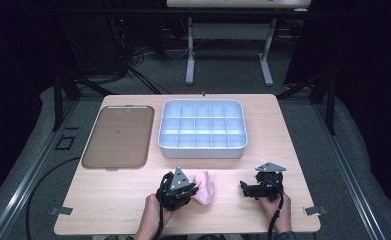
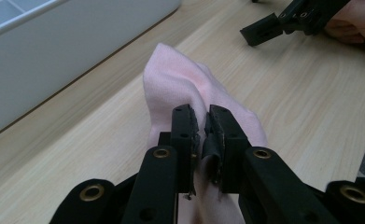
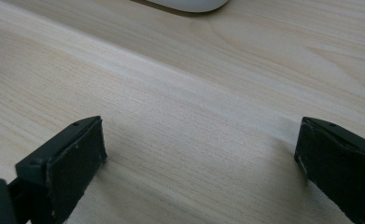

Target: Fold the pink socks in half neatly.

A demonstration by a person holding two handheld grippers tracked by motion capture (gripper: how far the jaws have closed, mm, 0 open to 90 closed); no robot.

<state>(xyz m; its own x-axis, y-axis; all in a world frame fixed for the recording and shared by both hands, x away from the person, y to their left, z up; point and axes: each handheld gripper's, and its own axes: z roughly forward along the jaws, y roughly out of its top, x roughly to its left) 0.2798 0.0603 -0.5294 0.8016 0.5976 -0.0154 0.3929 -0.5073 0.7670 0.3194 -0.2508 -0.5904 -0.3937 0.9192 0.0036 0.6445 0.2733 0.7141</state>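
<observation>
Nearest the camera, at the table's near edge, the person's two hands hold the grippers over the wooden table (image 1: pixel 108 200). The left gripper (image 2: pixel 202 135) has its jaws clamped on a fold of the pink cloth (image 2: pixel 180 88), the pads pressing the fabric between them with almost no gap; the cloth bunches up beyond the jaws and spreads to the right of the gripper in the high view (image 1: pixel 204 186), on the near middle of the table. The right gripper (image 3: pixel 199 154) sits well to the right of the cloth, its jaws standing wide apart over bare wood with nothing between them; the high view shows it held low by the right hand (image 1: pixel 278 210). Farther off, at the table's far middle, lies a white divided tray (image 1: pixel 203 145) with many small compartments, and left of it a flat brown tray (image 1: pixel 118 137).
</observation>
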